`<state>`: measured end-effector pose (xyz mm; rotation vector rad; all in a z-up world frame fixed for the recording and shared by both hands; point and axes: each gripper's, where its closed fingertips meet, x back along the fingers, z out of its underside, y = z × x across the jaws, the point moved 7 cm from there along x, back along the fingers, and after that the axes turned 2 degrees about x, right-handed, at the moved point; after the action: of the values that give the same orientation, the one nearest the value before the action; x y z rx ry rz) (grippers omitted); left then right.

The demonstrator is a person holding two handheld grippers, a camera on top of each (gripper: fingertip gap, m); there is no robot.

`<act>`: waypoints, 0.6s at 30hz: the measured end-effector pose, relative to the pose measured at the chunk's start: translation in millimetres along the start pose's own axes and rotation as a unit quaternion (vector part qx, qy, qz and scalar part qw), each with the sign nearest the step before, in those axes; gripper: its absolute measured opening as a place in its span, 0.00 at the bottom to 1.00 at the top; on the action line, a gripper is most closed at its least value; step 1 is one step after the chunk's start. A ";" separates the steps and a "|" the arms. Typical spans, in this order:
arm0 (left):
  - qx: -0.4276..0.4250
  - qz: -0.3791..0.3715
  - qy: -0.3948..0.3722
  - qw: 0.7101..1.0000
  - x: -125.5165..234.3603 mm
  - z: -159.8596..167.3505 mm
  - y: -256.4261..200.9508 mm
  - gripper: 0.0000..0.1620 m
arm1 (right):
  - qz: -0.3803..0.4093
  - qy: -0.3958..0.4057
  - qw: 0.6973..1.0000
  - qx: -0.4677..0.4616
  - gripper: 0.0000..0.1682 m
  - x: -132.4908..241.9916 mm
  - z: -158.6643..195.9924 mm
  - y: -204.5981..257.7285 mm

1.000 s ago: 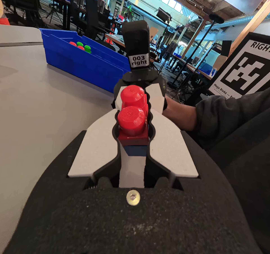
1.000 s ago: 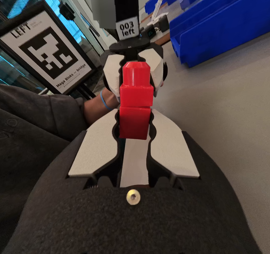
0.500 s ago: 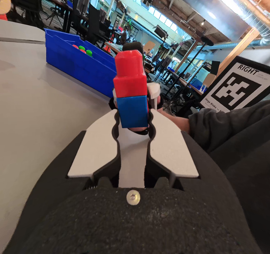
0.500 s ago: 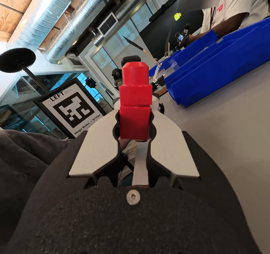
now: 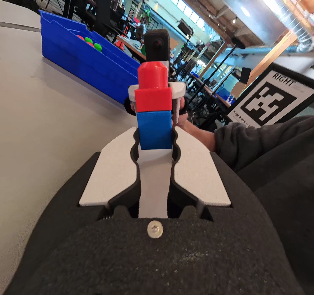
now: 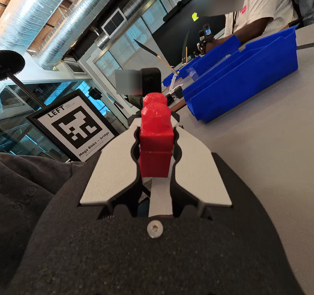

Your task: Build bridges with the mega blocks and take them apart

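Left gripper (image 5: 154,133) is clamped on a blue plastic block (image 5: 154,130) with a red studded block (image 5: 153,93) stacked on top, right gripper (image 6: 155,144) is pinching a red two-block stack (image 6: 155,145). Both held up over a pale grey table (image 5: 42,116), blue plastic bin (image 5: 81,62) farther back, big open workshop behind with silver ceiling ducts (image 6: 56,16)

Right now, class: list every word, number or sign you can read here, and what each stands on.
Framed marker sign, left wrist view: printed words, which I won't copy.
Second framed sign, right wrist view: likewise.
White shirt: red print, too small.
Blue bin: none.
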<state>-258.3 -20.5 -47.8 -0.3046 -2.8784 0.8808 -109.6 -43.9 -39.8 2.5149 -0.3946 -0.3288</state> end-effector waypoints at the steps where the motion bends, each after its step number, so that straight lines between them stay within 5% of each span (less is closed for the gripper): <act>1: 0.007 0.002 -0.010 1.000 0.3 -0.5 1.7 0.22 | 0.003 0.001 1.000 -0.001 0.22 0.0 1.3 -1.0; 18: 0.034 -0.014 -0.068 0.997 17.9 -10.6 12.2 0.27 | 0.036 -0.034 0.999 0.013 0.22 11.2 -9.2 -2.4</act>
<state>-272.1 -0.8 -45.0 -0.2038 -2.9590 1.0288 -95.9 -41.3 -35.4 2.5119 -0.5180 -0.3848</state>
